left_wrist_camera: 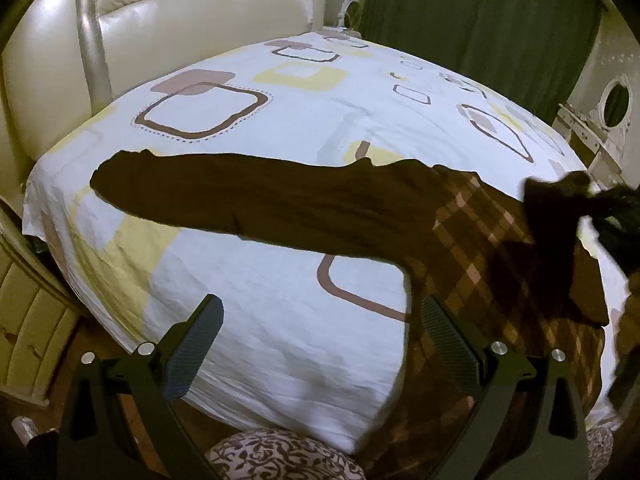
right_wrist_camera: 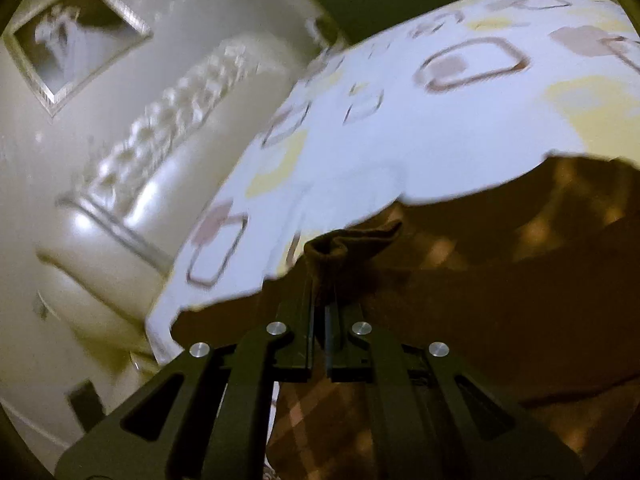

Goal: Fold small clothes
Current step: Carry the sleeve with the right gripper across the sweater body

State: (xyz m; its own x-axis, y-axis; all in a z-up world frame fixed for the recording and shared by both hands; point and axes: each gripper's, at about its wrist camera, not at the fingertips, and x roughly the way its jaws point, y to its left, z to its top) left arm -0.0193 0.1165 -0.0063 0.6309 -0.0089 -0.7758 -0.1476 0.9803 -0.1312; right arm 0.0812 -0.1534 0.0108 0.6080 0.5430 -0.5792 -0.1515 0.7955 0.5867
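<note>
A dark brown garment with a brown-and-tan diamond-patterned body lies on the bed, one long sleeve stretched to the left. My left gripper is open and empty above the bed's near edge, its right finger beside the patterned body. In the right wrist view my right gripper is shut on a bunched fold of the brown garment and holds it above the sheet. In the left wrist view the right gripper is a dark blur at the right, over the garment.
The bed sheet is white with yellow and brown squares. A cream padded headboard stands at the back left, green curtains behind. A nightstand is at the left. A patterned cushion lies at the bed's near edge.
</note>
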